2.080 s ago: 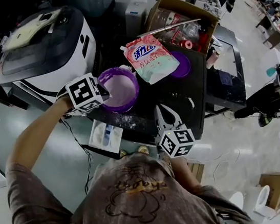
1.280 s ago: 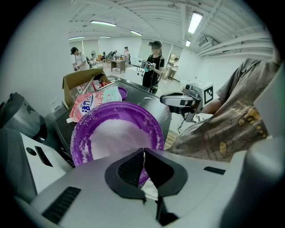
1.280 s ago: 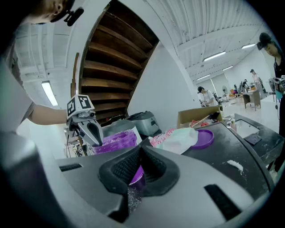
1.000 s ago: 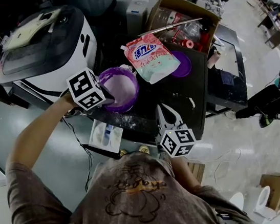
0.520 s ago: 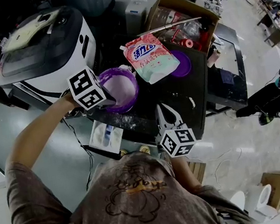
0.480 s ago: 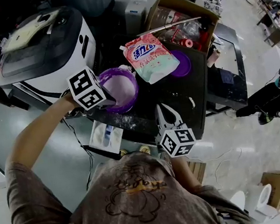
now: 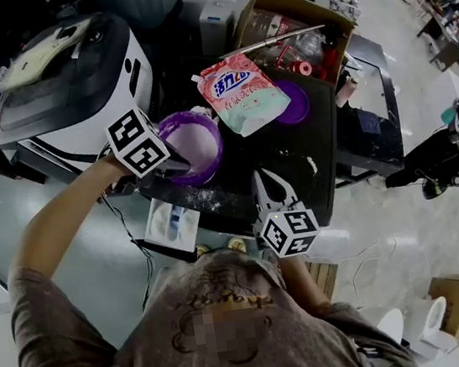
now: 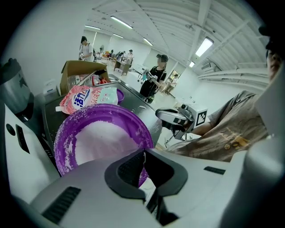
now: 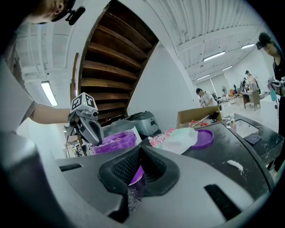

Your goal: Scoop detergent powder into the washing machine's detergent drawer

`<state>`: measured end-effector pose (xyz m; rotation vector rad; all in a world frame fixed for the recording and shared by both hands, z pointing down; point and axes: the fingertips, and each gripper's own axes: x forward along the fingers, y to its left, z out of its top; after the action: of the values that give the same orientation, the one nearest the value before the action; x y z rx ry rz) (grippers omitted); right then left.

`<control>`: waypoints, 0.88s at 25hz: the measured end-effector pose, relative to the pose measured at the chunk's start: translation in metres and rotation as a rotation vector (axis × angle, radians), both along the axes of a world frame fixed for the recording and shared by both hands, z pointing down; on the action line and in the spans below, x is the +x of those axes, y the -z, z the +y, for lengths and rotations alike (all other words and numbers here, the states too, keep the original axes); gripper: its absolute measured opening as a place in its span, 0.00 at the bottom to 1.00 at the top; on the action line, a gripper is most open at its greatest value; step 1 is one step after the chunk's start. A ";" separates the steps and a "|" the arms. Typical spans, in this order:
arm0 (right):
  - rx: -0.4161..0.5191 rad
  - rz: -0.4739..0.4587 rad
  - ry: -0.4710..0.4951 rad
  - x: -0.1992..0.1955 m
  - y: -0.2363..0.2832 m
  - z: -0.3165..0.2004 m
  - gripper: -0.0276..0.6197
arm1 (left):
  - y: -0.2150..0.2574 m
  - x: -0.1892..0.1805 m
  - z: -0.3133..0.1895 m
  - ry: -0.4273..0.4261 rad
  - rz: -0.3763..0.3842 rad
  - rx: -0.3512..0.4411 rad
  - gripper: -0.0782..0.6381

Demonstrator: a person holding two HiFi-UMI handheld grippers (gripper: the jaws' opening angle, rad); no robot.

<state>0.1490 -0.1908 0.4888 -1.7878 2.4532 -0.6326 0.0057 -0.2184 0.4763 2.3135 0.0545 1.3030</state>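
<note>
A purple tub [image 7: 194,143] of white detergent powder stands on the dark tabletop beside the washing machine [image 7: 55,84]. My left gripper [image 7: 176,165] is shut on the tub's near rim; in the left gripper view the tub [image 8: 100,138] fills the space in front of the jaws. The right gripper [image 7: 265,180] hovers over the table's front part, shut on a purple scoop [image 9: 136,175] that only shows between its pads. The white detergent drawer [image 7: 173,223] stands pulled out below the table edge, between the two grippers. A pink and white detergent pouch [image 7: 238,92] lies behind the tub.
A purple lid [image 7: 293,102] lies under the pouch's right side. An open cardboard box [image 7: 293,29] of odds and ends stands at the back. Spilled powder [image 9: 235,166] dots the tabletop. A dark lower unit [image 7: 370,129] adjoins on the right. People work in the far background.
The left gripper's marker cube has rolled slightly while it stays at the tub's rim. The right gripper has kept its place.
</note>
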 end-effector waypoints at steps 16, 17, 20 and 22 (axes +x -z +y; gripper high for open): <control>-0.003 0.004 0.009 -0.001 -0.001 -0.003 0.05 | 0.026 -0.002 -0.018 0.222 0.187 -0.126 0.14; -0.002 0.005 0.011 -0.001 0.000 -0.004 0.05 | 0.027 -0.003 -0.017 0.240 0.198 -0.147 0.14; 0.000 0.005 0.016 -0.003 0.000 -0.004 0.05 | 0.031 -0.006 -0.016 0.288 0.233 -0.183 0.14; 0.001 0.005 0.020 -0.004 0.001 -0.005 0.05 | 0.032 -0.008 -0.018 0.319 0.256 -0.194 0.14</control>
<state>0.1445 -0.1956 0.4882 -1.7693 2.4771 -0.6287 -0.0022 -0.2369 0.4440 2.1986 -0.0968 0.8058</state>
